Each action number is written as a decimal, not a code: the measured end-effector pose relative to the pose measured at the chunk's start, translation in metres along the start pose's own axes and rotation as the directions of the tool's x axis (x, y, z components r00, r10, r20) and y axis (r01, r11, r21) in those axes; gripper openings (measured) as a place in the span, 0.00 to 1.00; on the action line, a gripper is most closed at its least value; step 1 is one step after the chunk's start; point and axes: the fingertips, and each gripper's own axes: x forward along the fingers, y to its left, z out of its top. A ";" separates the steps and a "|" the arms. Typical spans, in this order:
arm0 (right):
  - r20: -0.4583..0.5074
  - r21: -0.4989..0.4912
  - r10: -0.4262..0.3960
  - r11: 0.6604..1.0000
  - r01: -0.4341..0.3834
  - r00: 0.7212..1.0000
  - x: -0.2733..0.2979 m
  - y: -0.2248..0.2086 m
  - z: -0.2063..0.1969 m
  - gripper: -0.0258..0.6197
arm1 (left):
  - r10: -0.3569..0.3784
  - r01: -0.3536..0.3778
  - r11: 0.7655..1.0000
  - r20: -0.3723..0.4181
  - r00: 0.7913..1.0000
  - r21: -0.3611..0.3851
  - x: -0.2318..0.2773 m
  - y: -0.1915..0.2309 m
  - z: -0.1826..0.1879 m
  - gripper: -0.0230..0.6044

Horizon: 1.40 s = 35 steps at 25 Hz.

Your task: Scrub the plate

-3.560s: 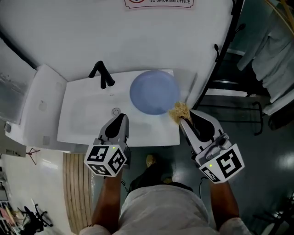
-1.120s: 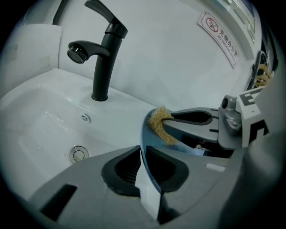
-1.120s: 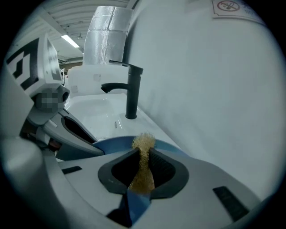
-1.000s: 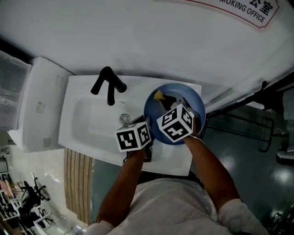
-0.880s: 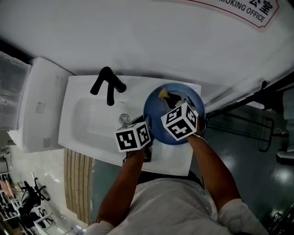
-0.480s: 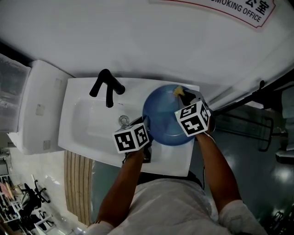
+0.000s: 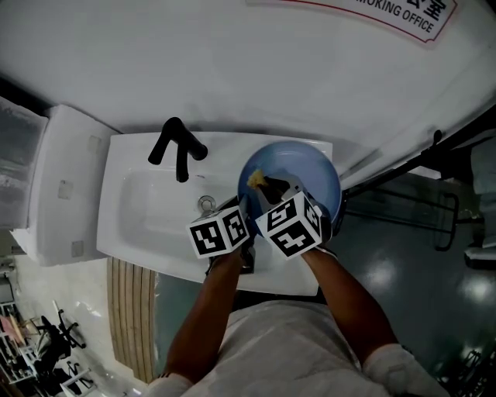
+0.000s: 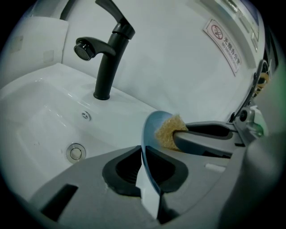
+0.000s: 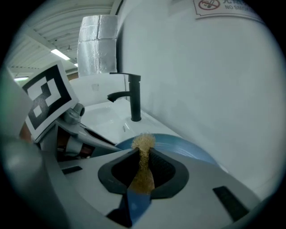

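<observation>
A white ceramic sink [image 7: 132, 203] is noted at left, with a black metal faucet [image 7: 178, 144] mounted at its rear edge. The left gripper [image 8: 144, 170] is found clamped tight on the near rim of a round blue plate [image 7: 311, 175], which is held tilted over the right end of the sink. A tan fibrous scrubbing pad [image 7: 256, 179] is pressed against the plate's face. The pad is pinched between the closed jaws of the right gripper [image 9: 142, 156].

Wall sign [image 7: 387, 15], red-bordered, cropped by the frame: "…MOKING OFFICE" plus Chinese characters. Right gripper view: "NO SMOKING…" under a prohibition symbol.
</observation>
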 end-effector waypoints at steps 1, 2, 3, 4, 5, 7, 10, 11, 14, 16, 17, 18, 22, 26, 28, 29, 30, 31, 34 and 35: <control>-0.008 0.000 0.012 1.000 -0.012 1.000 0.003 0.006 -0.001 0.14 | -0.001 0.001 1.000 0.002 1.000 -0.002 0.000 0.000 0.000 0.11; -0.018 0.001 0.021 1.000 -0.021 1.000 0.006 0.011 -0.003 0.14 | -0.001 0.001 1.000 0.002 1.000 -0.004 0.000 0.000 0.000 0.10; -0.029 0.001 0.029 1.000 -0.029 0.999 0.008 0.015 -0.005 0.14 | -0.002 0.002 1.000 0.002 1.000 -0.006 0.000 -0.001 0.000 0.10; -0.040 0.000 0.035 0.999 -0.035 0.999 0.011 0.018 -0.007 0.14 | -0.002 0.002 1.000 0.002 1.000 -0.009 0.000 -0.001 0.000 0.10; -0.049 -0.004 0.039 0.999 -0.039 0.998 0.013 0.020 -0.010 0.14 | -0.003 0.003 1.000 0.001 1.000 -0.013 0.000 0.000 -0.001 0.10; -0.063 -0.014 0.040 0.999 -0.041 0.997 0.015 0.019 -0.012 0.14 | -0.004 0.004 1.000 0.001 1.000 -0.019 0.000 0.000 -0.001 0.10; -0.080 -0.031 0.013 0.999 -0.016 0.997 0.012 0.008 -0.017 0.14 | -0.005 0.006 1.000 0.003 1.000 -0.021 0.000 0.000 -0.002 0.10; -0.087 -0.036 -0.002 0.999 -0.001 0.996 0.010 0.002 -0.019 0.14 | -0.006 0.006 1.000 0.003 1.000 -0.022 0.000 0.001 -0.002 0.10; -0.106 -0.039 -0.050 0.998 0.046 0.993 0.004 -0.021 -0.029 0.14 | -0.006 0.007 1.000 0.004 1.000 -0.025 0.000 0.001 -0.002 0.10; -0.123 -0.041 -0.088 0.996 0.084 0.989 -0.002 -0.040 -0.037 0.14 | -0.008 0.009 1.000 0.004 1.000 -0.028 0.000 0.001 -0.002 0.10; -0.132 -0.042 -0.109 0.994 0.104 0.985 -0.005 -0.049 -0.041 0.14 | -0.009 0.010 1.000 0.004 1.000 -0.029 0.000 0.001 -0.002 0.10; -0.141 -0.043 -0.128 0.991 0.123 0.982 -0.009 -0.058 -0.045 0.14 | -0.010 0.010 0.999 0.004 1.000 -0.030 0.000 0.001 -0.001 0.10; -0.174 -0.047 -0.196 0.981 0.191 0.965 -0.020 -0.090 -0.058 0.14 | -0.011 0.011 0.999 0.004 1.000 -0.032 0.001 0.001 -0.001 0.10; -0.191 -0.049 -0.239 0.971 0.234 0.952 -0.030 -0.106 -0.066 0.14 | -0.012 0.012 1.000 0.007 1.000 -0.027 0.001 0.001 0.000 0.10; -0.178 -0.040 -0.231 0.973 0.227 0.957 -0.034 -0.101 -0.063 0.14 | -0.011 0.011 1.000 0.007 1.000 -0.025 0.001 0.000 0.000 0.10; -0.166 -0.036 -0.218 0.976 0.215 0.962 -0.036 -0.094 -0.059 0.14 | -0.011 0.011 1.000 0.007 1.000 -0.025 0.001 0.000 0.000 0.10; -0.153 -0.034 -0.199 0.980 0.196 0.968 -0.037 -0.084 -0.055 0.14 | -0.011 0.011 1.000 0.007 1.000 -0.025 0.002 0.000 0.000 0.10; -0.141 -0.034 -0.176 0.984 0.173 0.974 -0.038 -0.072 -0.052 0.14 | -0.011 0.011 1.000 0.007 1.000 -0.025 0.002 0.000 0.000 0.10; -0.113 -0.045 -0.099 0.995 0.094 0.989 -0.036 -0.031 -0.041 0.14 | -0.013 0.014 1.000 0.006 1.000 -0.027 0.002 0.000 0.000 0.10; -0.107 -0.049 -0.074 0.996 0.069 0.991 -0.035 -0.017 -0.038 0.14 | -0.014 0.014 1.000 0.006 1.000 -0.028 0.002 0.000 0.000 0.10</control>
